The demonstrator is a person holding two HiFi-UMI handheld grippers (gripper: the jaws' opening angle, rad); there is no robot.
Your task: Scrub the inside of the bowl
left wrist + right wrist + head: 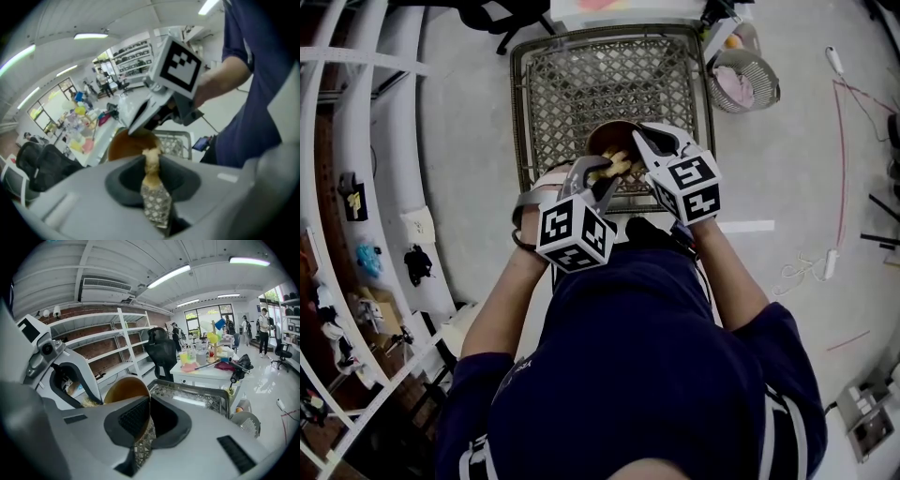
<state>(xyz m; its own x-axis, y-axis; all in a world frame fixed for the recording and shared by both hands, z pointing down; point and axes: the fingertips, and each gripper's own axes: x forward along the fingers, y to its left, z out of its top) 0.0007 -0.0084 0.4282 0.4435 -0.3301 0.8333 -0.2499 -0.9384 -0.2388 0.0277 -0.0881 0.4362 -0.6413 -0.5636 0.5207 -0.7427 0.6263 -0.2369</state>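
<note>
— Where the jaws of the L gripper [598, 176] meet, what is gripped?
— A tan scrub pad [151, 168] is clamped betw. them, jaws closed tight on it. Its tip is poked just past the fingertips.
— And the bowl [124, 389]?
— It's found directly beyond the pad, tilted, w/ its brown inside turned toward the L jaws. The pad is held at its mouth; contact w/ the inner wall can't be confirmed.
— How is the bowl supported?
— Its rim is pinched betw. the closed jaws of the R gripper [643, 141]. The L gripper is seen close on the R gripper's left.
— What is seen below the grippers?
— A metal mesh basket [201, 399] is set underneath & ahead of both; the bowl is held above its near edge.
— Farther out?
— Beyond the R gripper a white table [206, 373] crowded w/ misc. items is seen, a black chair [161, 352] beside it. Shelving [105, 345] is lined along the wall to the left.
</note>
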